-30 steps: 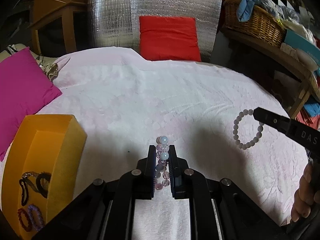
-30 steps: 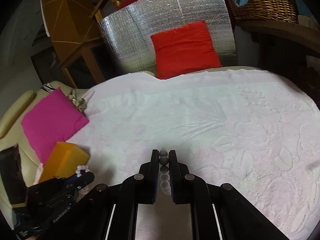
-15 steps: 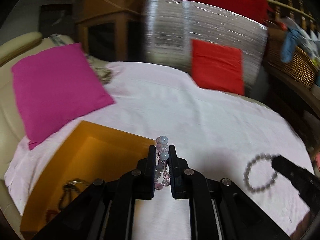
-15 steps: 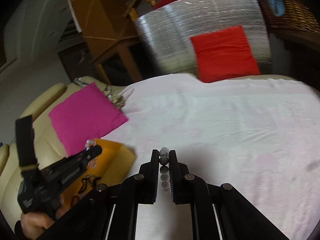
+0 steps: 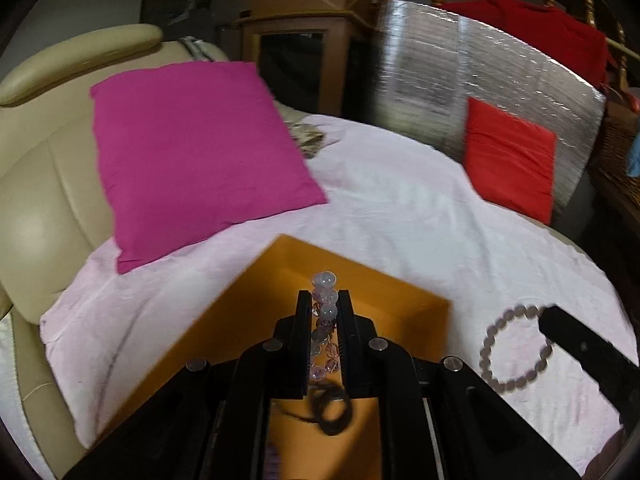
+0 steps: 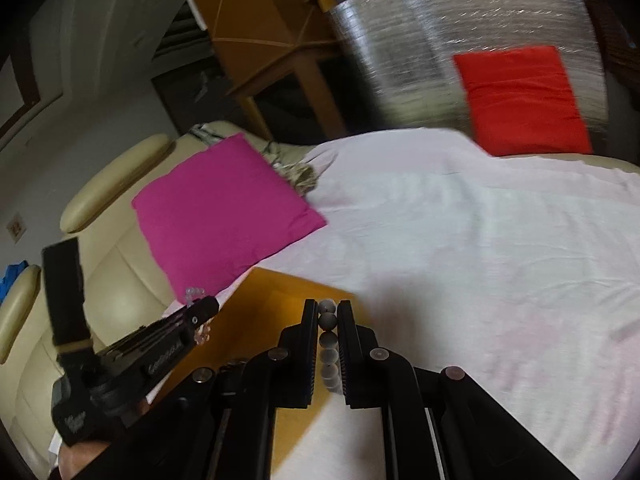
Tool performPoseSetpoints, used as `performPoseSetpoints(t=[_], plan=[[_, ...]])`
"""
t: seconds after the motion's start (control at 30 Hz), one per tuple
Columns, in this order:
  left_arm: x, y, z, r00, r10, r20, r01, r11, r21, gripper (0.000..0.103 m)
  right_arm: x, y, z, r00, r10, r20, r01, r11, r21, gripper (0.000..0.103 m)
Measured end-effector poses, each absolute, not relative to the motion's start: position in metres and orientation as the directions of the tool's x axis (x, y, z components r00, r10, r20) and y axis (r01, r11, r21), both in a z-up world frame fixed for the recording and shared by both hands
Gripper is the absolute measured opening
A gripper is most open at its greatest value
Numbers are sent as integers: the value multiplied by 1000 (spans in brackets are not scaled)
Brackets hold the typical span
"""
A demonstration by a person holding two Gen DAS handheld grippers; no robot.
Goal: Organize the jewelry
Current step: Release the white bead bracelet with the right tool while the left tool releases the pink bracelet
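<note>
Left wrist: translucent round-bead bracelet (image 5: pixel 324 316).

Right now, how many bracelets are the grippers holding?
2: a clear pink bead bracelet in the left gripper over the orange box, and a pale grey bead bracelet in the right gripper.

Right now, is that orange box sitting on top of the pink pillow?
No, the orange box rests on the pale cloth, and a strip of that cloth shows between it and the pink pillow.
</note>
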State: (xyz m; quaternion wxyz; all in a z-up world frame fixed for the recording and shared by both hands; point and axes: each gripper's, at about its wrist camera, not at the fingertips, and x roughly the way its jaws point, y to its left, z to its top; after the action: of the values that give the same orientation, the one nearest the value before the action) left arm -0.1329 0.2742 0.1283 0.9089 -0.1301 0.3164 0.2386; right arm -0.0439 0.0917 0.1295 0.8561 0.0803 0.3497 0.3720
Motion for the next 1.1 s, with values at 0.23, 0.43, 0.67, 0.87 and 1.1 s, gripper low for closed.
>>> performPoseSetpoints(t=[0.23,0.43,0.67,0.87,1.1], plan=[[-157,308,113,633,366,-682,-563,822,-82,12,-23,167,102,381,709,-593,-597,679,428,11],[-162,311,101,622,332,-710,-540,838,-82,12,-2,215,74,308,730,-610,-557,658,507,11],[-155,301,91,632,225,-742,-462,878,-128,12,25,226,43,261,711,-653,-467,685,559,11],[-154,300,88,627,199,-753,-448,883,-140,12,23,236,40,229,665,-710,-465,716,521,12],[-154,295,85,622,166,-766,-425,893,-151,12,18,212,53,251,634,-732,-444,747,495,52]])
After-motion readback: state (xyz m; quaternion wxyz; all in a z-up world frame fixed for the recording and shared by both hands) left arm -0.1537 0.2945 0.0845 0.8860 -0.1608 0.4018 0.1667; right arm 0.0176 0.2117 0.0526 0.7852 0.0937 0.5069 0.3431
